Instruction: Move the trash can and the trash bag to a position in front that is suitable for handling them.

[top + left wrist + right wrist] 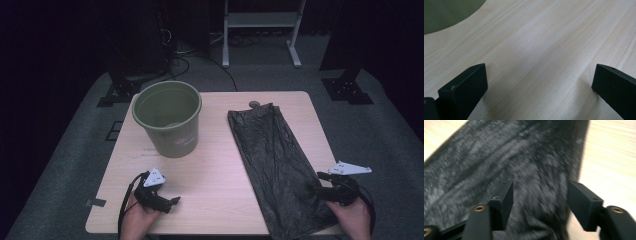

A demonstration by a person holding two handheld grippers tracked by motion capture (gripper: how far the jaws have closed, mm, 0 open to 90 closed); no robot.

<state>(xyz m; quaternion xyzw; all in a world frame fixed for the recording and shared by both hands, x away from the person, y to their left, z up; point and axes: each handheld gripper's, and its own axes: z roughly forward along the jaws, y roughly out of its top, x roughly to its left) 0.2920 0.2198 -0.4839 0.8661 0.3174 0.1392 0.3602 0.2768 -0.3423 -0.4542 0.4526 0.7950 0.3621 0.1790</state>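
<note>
Overhead forward-down; two close tool views

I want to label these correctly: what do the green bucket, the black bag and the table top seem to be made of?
Green bucket: probably moulded plastic, with smooth, dull, even olive walls.
Black bag: likely thin plastic film; it lies flat with fine wrinkles and a faint sheen.
Table top: pale wood or wood-look laminate, matte, with straight grain lines showing in the left gripper view.

Light wooden table (215, 165) bears a green bucket (168, 117) and, seemingly, a black bag (280, 165).
</note>
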